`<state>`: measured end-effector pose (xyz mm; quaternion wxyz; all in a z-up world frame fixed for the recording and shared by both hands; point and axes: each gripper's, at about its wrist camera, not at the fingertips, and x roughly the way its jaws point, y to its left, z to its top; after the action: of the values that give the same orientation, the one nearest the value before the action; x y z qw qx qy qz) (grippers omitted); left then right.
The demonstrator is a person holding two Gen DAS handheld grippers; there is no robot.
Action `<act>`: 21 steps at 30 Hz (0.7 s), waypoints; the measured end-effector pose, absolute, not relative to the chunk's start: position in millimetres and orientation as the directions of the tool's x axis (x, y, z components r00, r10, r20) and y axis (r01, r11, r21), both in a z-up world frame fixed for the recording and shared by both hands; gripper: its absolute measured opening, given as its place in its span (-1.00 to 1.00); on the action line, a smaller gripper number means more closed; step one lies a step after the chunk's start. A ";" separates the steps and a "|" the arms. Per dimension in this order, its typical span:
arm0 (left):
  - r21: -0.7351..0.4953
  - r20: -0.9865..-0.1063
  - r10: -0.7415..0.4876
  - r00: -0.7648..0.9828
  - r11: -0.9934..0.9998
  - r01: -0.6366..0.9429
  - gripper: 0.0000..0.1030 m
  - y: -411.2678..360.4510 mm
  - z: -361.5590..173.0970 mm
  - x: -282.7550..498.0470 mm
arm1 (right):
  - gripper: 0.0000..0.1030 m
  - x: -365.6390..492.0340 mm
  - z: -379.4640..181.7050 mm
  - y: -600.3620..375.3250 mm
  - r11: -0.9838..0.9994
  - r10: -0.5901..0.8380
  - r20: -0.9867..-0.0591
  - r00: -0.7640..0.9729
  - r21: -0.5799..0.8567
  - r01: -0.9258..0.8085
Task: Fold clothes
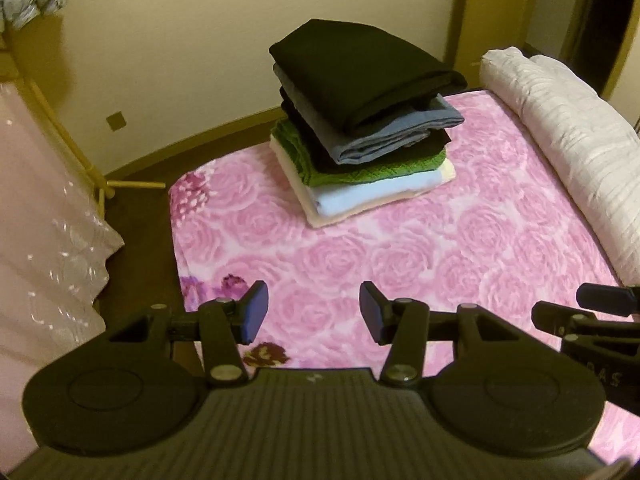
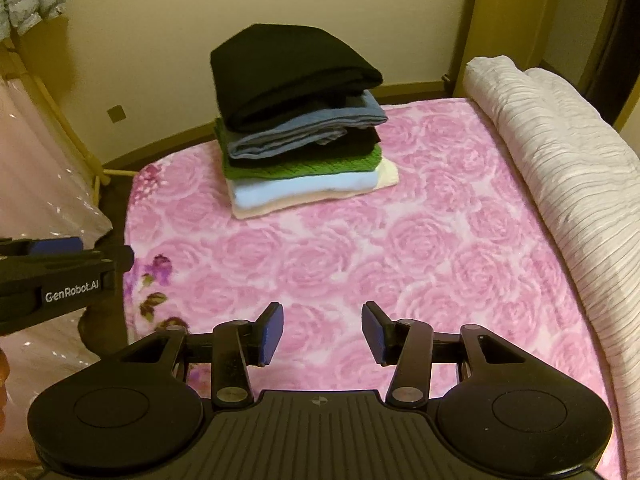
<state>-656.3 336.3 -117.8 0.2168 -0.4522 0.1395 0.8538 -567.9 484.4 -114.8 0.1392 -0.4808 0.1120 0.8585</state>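
A stack of folded clothes (image 1: 360, 120) (image 2: 300, 120) sits at the far end of a bed covered by a pink rose blanket (image 1: 400, 264) (image 2: 360, 248). A black piece lies on top, with grey-blue, black, green, light blue and cream pieces under it. My left gripper (image 1: 314, 314) hovers open over the near part of the blanket, nothing between its blue pads. My right gripper (image 2: 322, 332) is open as well, empty, above the blanket's near edge. Each gripper shows at the edge of the other's view.
A rolled white ribbed quilt (image 1: 568, 152) (image 2: 560, 168) lies along the right side of the bed. A wooden rack with plastic-covered pink garments (image 1: 48, 220) (image 2: 40, 160) stands at the left. Dark floor (image 1: 136, 216) and a cream wall lie beyond the bed.
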 end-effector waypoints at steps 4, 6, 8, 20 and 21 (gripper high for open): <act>0.021 -0.844 0.246 -0.476 -0.872 -0.489 -0.10 346.6 -124.1 -651.6 | -0.06 -569.8 -119.7 493.8 -0.940 0.126 -0.860 -0.495 0.056 -0.337; 0.017 -0.845 0.252 -0.471 -0.869 -0.494 -0.10 351.5 -127.0 -649.7 | -0.05 -570.8 -121.6 498.0 -0.942 0.123 -0.859 -0.496 0.056 -0.331; 0.012 -0.845 0.258 -0.469 -0.867 -0.499 -0.10 356.0 -129.3 -648.8 | -0.04 -572.4 -123.9 502.9 -0.943 0.119 -0.857 -0.502 0.062 -0.328; -0.034 -0.837 0.304 -0.455 -0.859 -0.510 -0.10 368.6 -135.3 -660.2 | -0.02 -585.4 -135.6 534.9 -0.932 0.113 -0.854 -0.507 0.085 -0.351; -0.036 -0.834 0.307 -0.458 -0.859 -0.511 -0.10 369.0 -135.4 -661.5 | -0.02 -586.5 -136.5 536.4 -0.932 0.113 -0.854 -0.508 0.086 -0.352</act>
<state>-661.5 369.0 -135.4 0.2417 -0.4612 0.1105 0.8465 -586.5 536.4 -136.5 0.1354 -0.4770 0.1251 0.8593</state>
